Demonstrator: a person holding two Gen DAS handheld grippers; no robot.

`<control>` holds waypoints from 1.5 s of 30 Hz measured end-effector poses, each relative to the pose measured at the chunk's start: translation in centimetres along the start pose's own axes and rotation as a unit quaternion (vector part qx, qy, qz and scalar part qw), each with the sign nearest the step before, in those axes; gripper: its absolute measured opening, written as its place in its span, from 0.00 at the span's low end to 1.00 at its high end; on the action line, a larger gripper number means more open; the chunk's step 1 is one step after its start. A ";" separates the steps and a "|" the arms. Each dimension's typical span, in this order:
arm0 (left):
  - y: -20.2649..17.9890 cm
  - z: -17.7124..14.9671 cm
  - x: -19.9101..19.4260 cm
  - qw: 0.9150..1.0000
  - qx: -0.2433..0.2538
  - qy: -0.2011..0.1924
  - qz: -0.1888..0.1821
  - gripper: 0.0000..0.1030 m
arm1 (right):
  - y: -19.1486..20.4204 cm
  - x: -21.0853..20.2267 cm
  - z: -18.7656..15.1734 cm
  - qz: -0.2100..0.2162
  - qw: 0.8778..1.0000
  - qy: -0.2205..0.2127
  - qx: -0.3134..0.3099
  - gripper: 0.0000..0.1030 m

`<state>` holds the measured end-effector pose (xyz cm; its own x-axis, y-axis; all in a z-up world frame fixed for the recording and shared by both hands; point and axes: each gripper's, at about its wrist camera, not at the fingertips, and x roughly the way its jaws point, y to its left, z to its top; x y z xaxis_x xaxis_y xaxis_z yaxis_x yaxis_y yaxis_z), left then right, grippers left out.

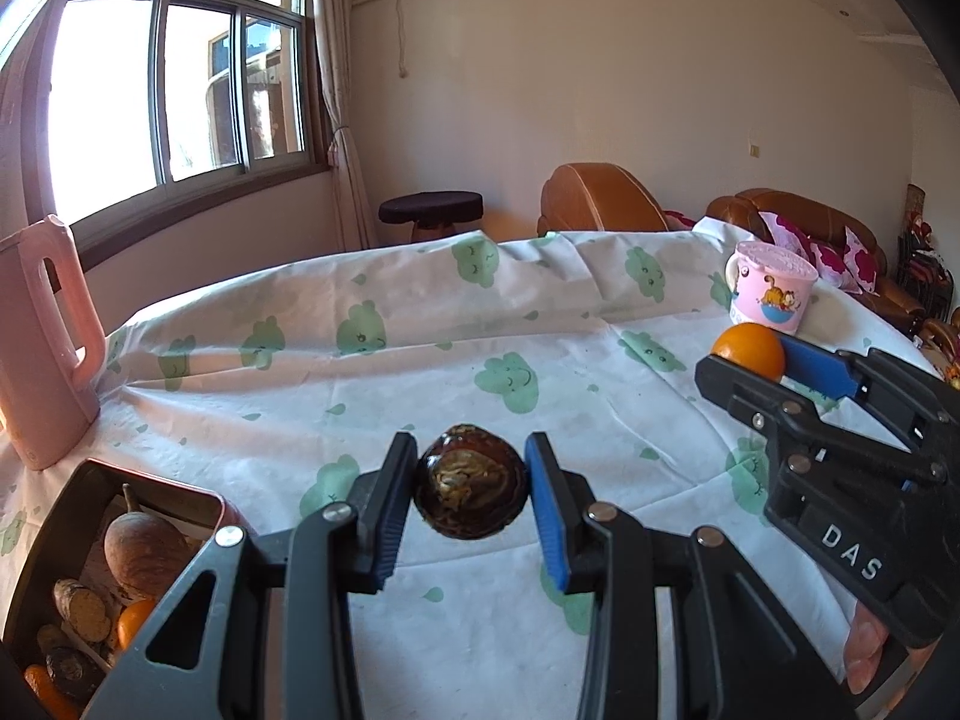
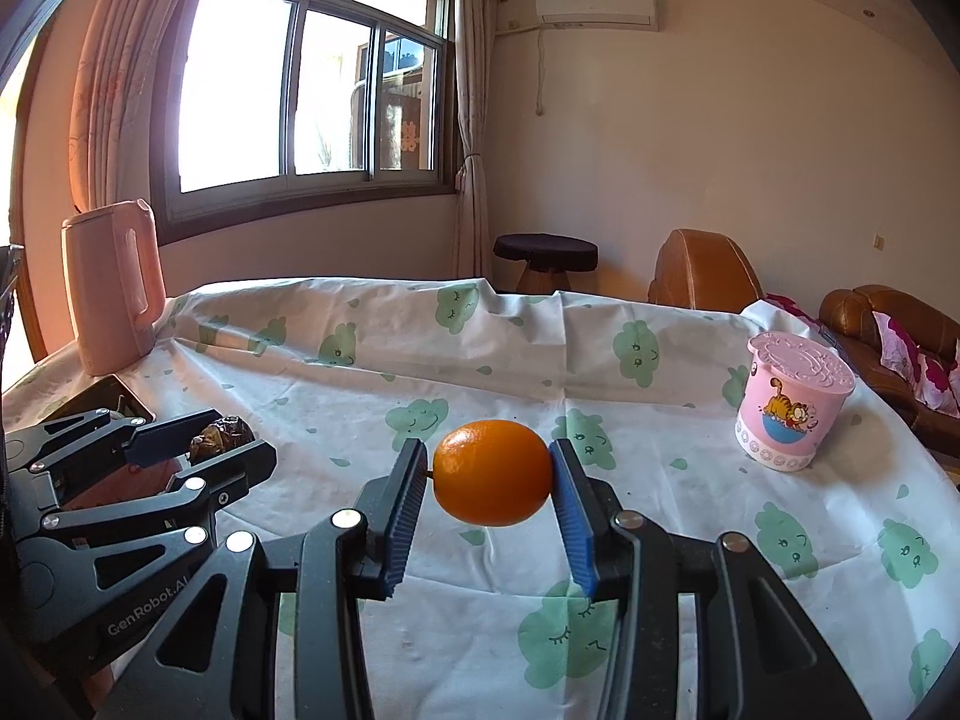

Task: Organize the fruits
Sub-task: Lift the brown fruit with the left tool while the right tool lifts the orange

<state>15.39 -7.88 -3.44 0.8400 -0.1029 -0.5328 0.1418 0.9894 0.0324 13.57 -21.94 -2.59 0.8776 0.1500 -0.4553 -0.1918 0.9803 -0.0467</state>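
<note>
Table (image 2: 480, 360): covered by a white cloth with green cloud prints; carries everything below.

Kettle (image 2: 111, 288): pink, upright, at the far left edge.

Tray (image 1: 198, 495): dark, rectangular, at the near left, just beside the kettle. It holds a brown pear-shaped fruit, some small orange pieces and darker, rougher items that cannot be made out.

Left gripper (image 1: 471, 495): fingers (image 1: 387, 510) narrowed onto a dark brown wrinkled fruit (image 1: 471, 486), which is clamped between the pads and lifted clear of the cloth, to the right of the tray and a little beyond it.

Right gripper (image 2: 491, 474): fingers (image 2: 570, 510) closed to about the same width on an orange (image 2: 492, 471), also held off the cloth, over the middle of the table.

Cup (image 2: 792, 399): pink, lidded, cartoon cat print, at the far right, well apart from both grippers.

Step in hand, as judged: both fruits are picked up and in carriage; neither is yet put away.

Next move, as judged: the tray looks like the collecting place, so the left gripper should swing left over its open part, lower and let go without crushing the soft fruit. The orange would follow, once the left gripper clears the way.
</note>
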 end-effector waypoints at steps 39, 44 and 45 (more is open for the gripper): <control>0.8 -0.9 -4.2 0.996 -0.018 -0.084 0.032 0.38 | 0.7 -2.9 -0.4 -0.011 0.998 -0.066 -0.011 0.43; 1.3 -1.2 -4.4 0.996 -0.027 -0.076 0.033 0.38 | 1.0 -3.2 -0.5 -0.005 0.997 -0.071 -0.014 0.43; 1.4 -1.3 -4.5 0.996 -0.030 -0.073 0.031 0.38 | 1.1 -3.3 -0.5 -0.002 0.997 -0.071 -0.015 0.43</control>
<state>11.15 -5.89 -2.10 0.9142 -0.0505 -0.4020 0.0589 0.9982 0.0085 10.22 -21.39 -1.59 0.9315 0.1653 -0.3241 -0.1996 0.9770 -0.0753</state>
